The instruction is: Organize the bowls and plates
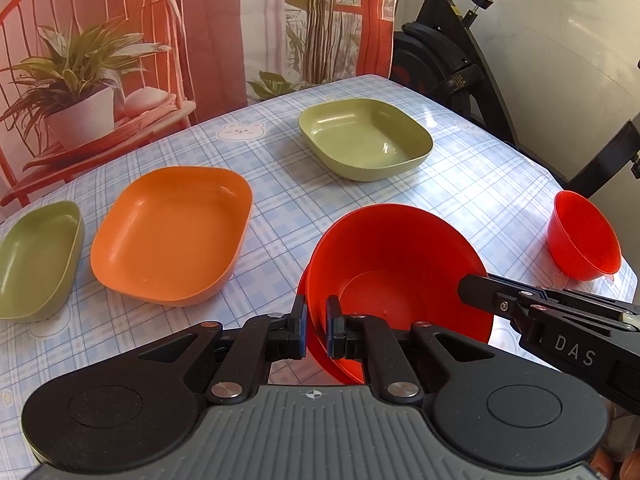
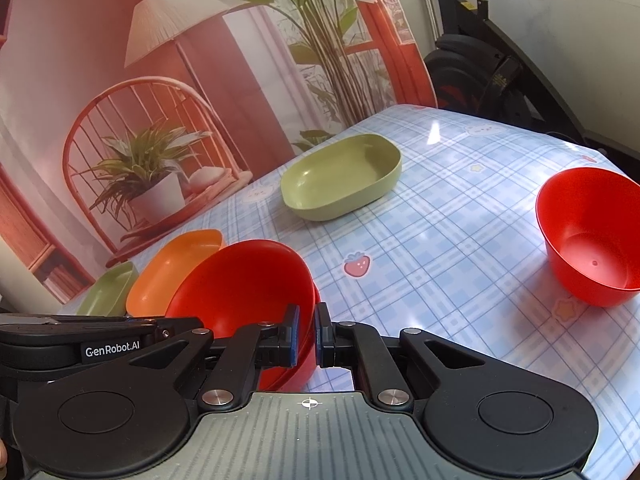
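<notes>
Left gripper (image 1: 316,330) with its jaws closed on the near rim of the stacked red bowls (image 1: 400,280), two nested bowls tilted above the table (image 1: 480,168). Right gripper (image 2: 306,332) pinches the opposite rim of the same stack, jaws closed on it; in the left wrist view it enters at 3 o'clock. A single red bowl (image 2: 592,240) stands upright at 3 o'clock, well apart from the stack. An orange plate (image 1: 172,236) lies at 9 o'clock, just beside a green plate (image 1: 36,260) at the left edge. A second green plate, the far green plate (image 1: 366,138), lies at 12 o'clock. Checked cloth covers the table.
</notes>
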{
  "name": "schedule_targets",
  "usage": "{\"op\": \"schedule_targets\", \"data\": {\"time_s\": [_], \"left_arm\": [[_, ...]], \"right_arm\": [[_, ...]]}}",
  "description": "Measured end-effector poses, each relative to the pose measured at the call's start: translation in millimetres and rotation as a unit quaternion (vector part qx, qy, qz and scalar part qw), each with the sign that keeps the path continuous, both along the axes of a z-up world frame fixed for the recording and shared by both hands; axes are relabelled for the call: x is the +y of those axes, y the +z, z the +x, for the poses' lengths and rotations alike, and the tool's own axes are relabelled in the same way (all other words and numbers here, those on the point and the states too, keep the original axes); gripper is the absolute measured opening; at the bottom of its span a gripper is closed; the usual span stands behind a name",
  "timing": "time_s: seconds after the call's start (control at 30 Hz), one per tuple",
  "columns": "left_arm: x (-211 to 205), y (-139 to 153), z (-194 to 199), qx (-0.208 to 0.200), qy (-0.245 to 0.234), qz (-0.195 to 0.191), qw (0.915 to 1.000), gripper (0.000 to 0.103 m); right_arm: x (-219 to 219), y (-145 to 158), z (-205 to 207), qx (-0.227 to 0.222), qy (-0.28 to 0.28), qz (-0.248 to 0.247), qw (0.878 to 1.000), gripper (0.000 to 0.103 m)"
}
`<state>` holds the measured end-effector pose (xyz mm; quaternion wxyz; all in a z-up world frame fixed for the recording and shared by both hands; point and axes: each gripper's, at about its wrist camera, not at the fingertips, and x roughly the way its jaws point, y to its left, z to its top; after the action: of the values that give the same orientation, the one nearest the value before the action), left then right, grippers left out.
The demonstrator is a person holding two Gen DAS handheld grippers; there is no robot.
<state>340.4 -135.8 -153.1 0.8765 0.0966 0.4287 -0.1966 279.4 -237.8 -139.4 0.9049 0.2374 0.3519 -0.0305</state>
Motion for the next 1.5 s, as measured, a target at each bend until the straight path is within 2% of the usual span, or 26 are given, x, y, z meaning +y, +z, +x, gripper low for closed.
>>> {"op": "schedule_targets", "data": {"time_s": [0.07, 0.13, 0.2, 0.23, 0.37, 0.53, 0.7, 0.8, 0.87, 1.07, 1.23, 1.4, 1.5], "left_arm": [[-0.8, -0.1, -0.2, -0.005, 0.003, 0.006, 1.0000, 0.011], [-0.8, -0.7, 1.4, -0.008, 0.010, 0.016, 0.9998, 0.020], [1.1, -1.0, 3.2, -0.008, 0.013, 0.015, 0.9998, 0.036], [2.9, -0.4, 3.5, -0.011, 0.015, 0.014, 0.9997, 0.038], [6.5, 5.8, 5.1, -0.025, 0.025, 0.016, 0.9992, 0.038], [13.2, 32.4, 7.0, -0.075, 0.030, 0.006, 0.9967, 0.038], [22.8, 62.1, 11.2, -0.127, 0.056, -0.011, 0.9902, 0.038], [24.4, 75.3, 13.2, -0.145, 0.068, -0.025, 0.9868, 0.038], [19.4, 80.2, 14.2, -0.153, 0.067, -0.035, 0.9853, 0.038], [-27.6, 73.0, 10.0, -0.159, 0.001, -0.028, 0.9868, 0.039], [-77.0, 60.9, 10.4, -0.142, -0.039, -0.056, 0.9875, 0.039], [-118.6, 42.4, 11.0, -0.124, -0.083, -0.061, 0.9869, 0.039], [-138.5, 27.0, 10.4, -0.099, -0.108, -0.066, 0.9870, 0.040]], "right_arm": [[-1.1, -1.1, 0.4, 0.003, -0.002, 0.000, 1.000, 0.007], [-1.7, -2.0, -0.3, 0.005, -0.003, 0.002, 1.000, 0.007], [-1.9, -1.6, -0.5, 0.004, -0.004, 0.001, 1.000, 0.007], [-2.0, -1.0, -0.4, 0.003, -0.004, 0.000, 1.000, 0.007], [-3.6, 3.7, -1.2, -0.008, -0.009, -0.008, 1.000, 0.008], [-17.9, 24.8, -6.7, -0.064, -0.035, -0.030, 0.997, 0.010], [-41.2, 53.6, -14.9, -0.138, -0.061, -0.108, 0.983, 0.011], [-56.8, 62.3, -19.0, -0.155, -0.072, -0.146, 0.974, 0.014], [-68.8, 64.4, -21.7, -0.155, -0.083, -0.153, 0.972, 0.015], [-102.3, 61.5, -33.6, -0.142, -0.135, -0.173, 0.965, 0.015], [-127.0, 51.0, -45.3, -0.126, -0.166, -0.180, 0.961, 0.015], [-148.9, 29.3, -61.0, -0.096, -0.196, -0.175, 0.960, 0.015], [-158.2, 14.4, -67.9, -0.074, -0.204, -0.172, 0.961, 0.015]]}}
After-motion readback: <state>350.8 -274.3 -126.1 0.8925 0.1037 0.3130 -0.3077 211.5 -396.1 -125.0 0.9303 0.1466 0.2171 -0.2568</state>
